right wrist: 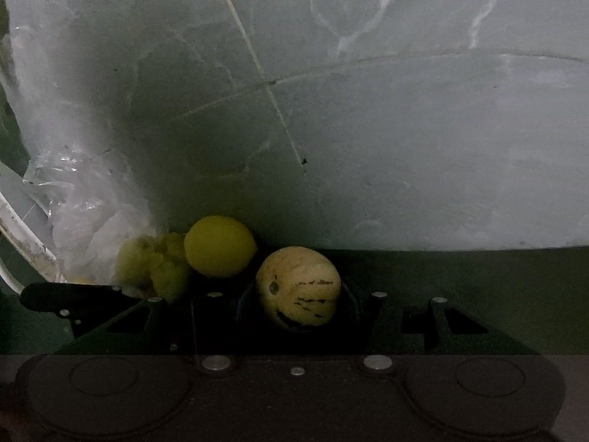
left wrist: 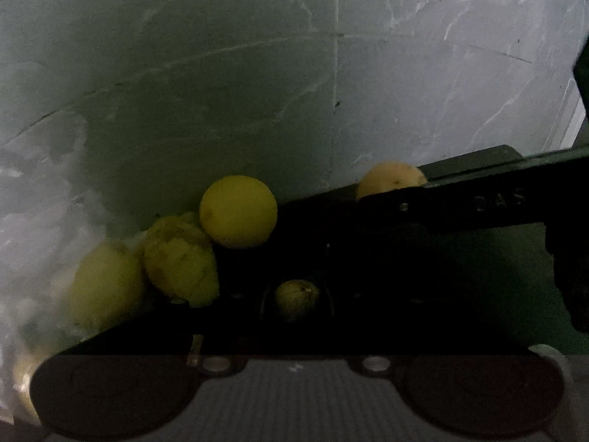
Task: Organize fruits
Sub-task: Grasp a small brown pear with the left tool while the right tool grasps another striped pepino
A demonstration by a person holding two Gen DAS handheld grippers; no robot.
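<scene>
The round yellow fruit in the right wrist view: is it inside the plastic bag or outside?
Outside. The round yellow fruit lies bare on the dark green surface beside the plastic bag; no film covers it.

Your right gripper [right wrist: 298,294] is level and low over the surface, both black fingers reaching forward in its own wrist view. Its jaws stand closed against the sides of a pale yellow fruit with dark streaks [right wrist: 299,287], which sits between them. In the left wrist view, your left gripper [left wrist: 297,300] is very dark; a small greenish fruit [left wrist: 296,297] shows between its fingers, but contact cannot be confirmed. Your right gripper's body crosses that view diagonally, just beyond the left one, so the two tools are close together.
</scene>
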